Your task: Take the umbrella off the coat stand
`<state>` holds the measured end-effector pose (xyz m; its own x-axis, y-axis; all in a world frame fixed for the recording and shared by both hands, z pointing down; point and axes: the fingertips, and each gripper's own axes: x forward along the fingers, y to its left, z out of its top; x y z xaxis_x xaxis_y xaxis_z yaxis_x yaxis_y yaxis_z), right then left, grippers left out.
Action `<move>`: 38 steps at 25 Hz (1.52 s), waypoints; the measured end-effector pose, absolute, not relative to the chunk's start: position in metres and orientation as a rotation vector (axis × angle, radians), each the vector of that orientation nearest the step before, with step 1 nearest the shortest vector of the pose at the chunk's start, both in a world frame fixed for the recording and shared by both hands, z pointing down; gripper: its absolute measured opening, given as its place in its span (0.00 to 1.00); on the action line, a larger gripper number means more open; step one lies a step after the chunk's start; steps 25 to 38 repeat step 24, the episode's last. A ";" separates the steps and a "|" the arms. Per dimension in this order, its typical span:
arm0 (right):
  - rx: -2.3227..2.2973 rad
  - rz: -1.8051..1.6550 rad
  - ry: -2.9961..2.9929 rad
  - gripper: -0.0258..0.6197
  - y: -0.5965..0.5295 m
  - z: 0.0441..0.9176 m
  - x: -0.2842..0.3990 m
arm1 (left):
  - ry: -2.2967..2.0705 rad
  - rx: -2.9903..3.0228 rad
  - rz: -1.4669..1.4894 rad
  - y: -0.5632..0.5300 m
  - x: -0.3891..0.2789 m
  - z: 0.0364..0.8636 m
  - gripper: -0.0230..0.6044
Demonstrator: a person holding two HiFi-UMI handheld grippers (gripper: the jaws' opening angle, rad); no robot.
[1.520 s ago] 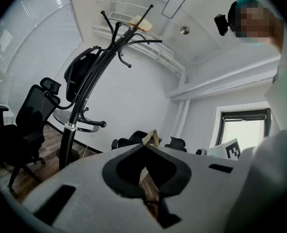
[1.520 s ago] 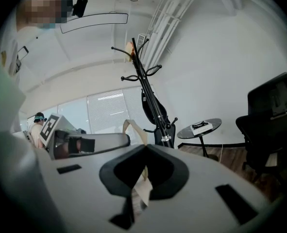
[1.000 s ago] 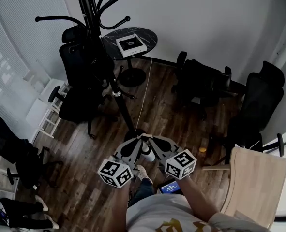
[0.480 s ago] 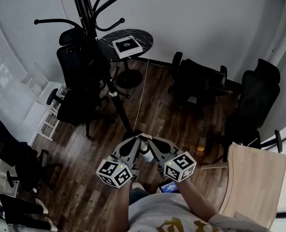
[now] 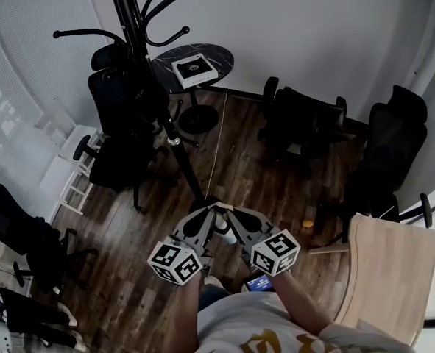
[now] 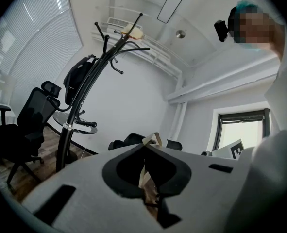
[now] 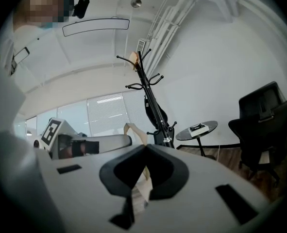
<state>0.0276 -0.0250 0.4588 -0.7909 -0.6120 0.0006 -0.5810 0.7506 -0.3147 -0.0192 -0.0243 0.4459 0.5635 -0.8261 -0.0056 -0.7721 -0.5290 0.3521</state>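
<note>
round table by coat stand bears a box, print illegible.

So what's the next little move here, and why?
Probably a step closer to the coat stand. The left hand-held gripper and right hand-held gripper are both shut and held close to the person, well apart from the stand, where a dark bundle, likely the umbrella, hangs out of reach.

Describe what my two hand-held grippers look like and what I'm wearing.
The left hand-held gripper and right hand-held gripper match: light grey wedge bodies, black-rimmed cut-outs, tan fingertips, each with a white cube bearing black square markers. You wear a white top with gold print.
</note>
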 end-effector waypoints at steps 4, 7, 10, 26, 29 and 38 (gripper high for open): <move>-0.982 -0.448 2.848 0.06 -0.023 0.457 0.029 | -1.309 2.491 -0.257 -0.022 -0.019 0.445 0.07; -0.984 -0.440 2.847 0.06 -0.022 0.455 0.029 | -1.310 2.498 -0.261 -0.020 -0.020 0.443 0.07; -0.983 -0.439 2.850 0.06 -0.019 0.456 0.029 | -1.306 2.502 -0.256 -0.018 -0.019 0.443 0.07; -0.977 -0.441 2.865 0.06 -0.017 0.455 0.027 | -1.315 2.492 -0.255 -0.015 -0.021 0.442 0.07; -0.977 -0.441 2.865 0.06 -0.017 0.455 0.027 | -1.315 2.492 -0.255 -0.015 -0.021 0.442 0.07; -0.977 -0.441 2.865 0.06 -0.017 0.455 0.027 | -1.315 2.492 -0.255 -0.015 -0.021 0.442 0.07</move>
